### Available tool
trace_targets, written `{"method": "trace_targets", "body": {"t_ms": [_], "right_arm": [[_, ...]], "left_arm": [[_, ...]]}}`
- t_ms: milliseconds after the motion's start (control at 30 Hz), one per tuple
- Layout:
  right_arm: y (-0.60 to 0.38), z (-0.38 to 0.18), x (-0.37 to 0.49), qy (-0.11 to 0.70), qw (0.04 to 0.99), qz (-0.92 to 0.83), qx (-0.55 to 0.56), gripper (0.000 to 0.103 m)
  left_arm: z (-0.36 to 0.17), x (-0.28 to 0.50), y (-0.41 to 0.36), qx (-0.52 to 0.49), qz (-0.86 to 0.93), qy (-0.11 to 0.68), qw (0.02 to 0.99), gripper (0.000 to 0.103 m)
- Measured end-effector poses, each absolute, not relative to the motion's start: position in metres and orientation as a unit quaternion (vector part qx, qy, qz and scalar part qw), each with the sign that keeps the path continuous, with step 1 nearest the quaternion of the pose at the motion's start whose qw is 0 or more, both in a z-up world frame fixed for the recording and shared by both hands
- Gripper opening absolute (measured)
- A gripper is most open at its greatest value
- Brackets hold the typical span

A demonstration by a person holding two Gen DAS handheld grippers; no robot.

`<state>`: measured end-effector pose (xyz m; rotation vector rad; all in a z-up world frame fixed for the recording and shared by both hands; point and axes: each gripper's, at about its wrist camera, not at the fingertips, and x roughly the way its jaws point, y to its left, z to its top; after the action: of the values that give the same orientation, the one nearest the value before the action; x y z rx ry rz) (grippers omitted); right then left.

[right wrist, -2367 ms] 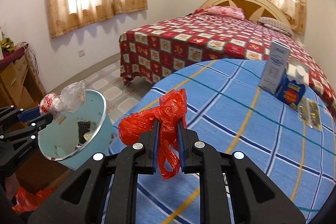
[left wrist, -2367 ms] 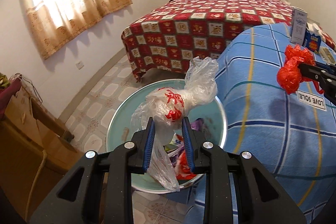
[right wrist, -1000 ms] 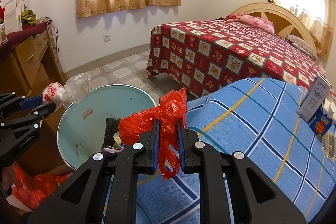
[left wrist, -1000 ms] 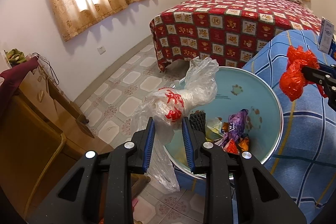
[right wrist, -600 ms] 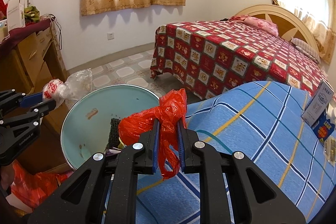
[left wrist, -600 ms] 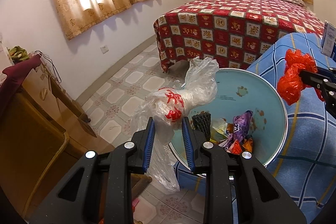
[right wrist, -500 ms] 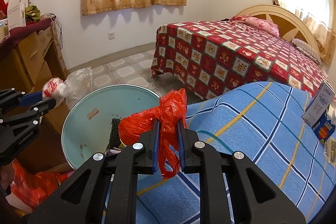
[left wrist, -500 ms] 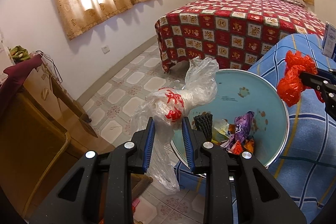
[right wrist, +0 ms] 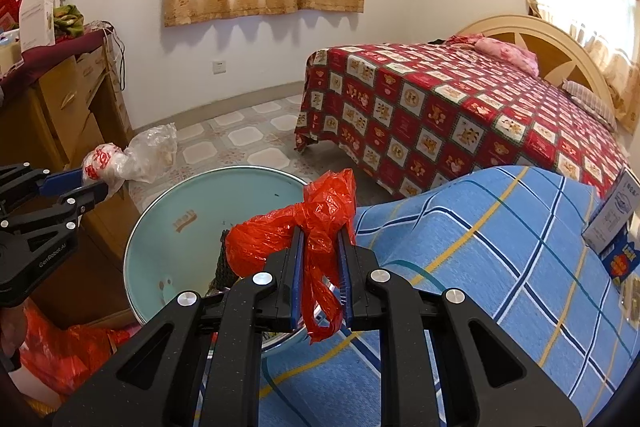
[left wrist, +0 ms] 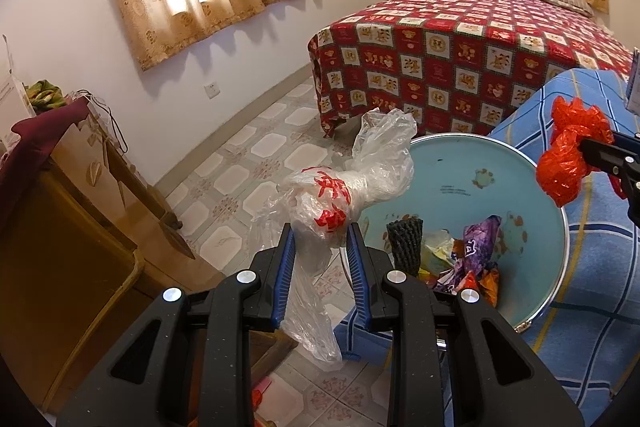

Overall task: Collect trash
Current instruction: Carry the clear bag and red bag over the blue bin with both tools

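My left gripper [left wrist: 320,233] is shut on a knotted clear plastic bag with red print [left wrist: 340,187], held in the air just left of a light blue trash bin [left wrist: 460,171]. The bin holds several wrappers [left wrist: 472,259]. My right gripper [right wrist: 319,239] is shut on a knotted red plastic bag [right wrist: 296,227], held over the bin's right rim [right wrist: 168,215]. The red bag also shows at the right of the left wrist view [left wrist: 568,159]. The clear bag shows at the left of the right wrist view [right wrist: 128,157].
A table with a blue plaid cloth [right wrist: 480,247] stands right of the bin, with boxes [right wrist: 616,223] at its far edge. A bed with a red patterned cover [right wrist: 460,99] lies behind. A wooden cabinet [left wrist: 60,207] stands on the left. Red bags [right wrist: 68,351] lie on the floor.
Both grippers have swung left with their bags still held, so the bin sits further right in the left view and the table takes up less of both views.
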<state>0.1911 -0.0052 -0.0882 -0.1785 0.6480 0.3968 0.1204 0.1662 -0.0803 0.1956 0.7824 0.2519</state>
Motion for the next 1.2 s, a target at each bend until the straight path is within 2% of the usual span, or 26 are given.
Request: {"method": "trace_targets", "body": {"t_ms": [1200], "right_arm": [[0.023,-0.088,0.207,0.319,0.919,0.207,-0.104,0.016]], "left_arm": [[-0.084,0.135,0.181,0.09,0.135,0.385,0.909,0.027]]}}
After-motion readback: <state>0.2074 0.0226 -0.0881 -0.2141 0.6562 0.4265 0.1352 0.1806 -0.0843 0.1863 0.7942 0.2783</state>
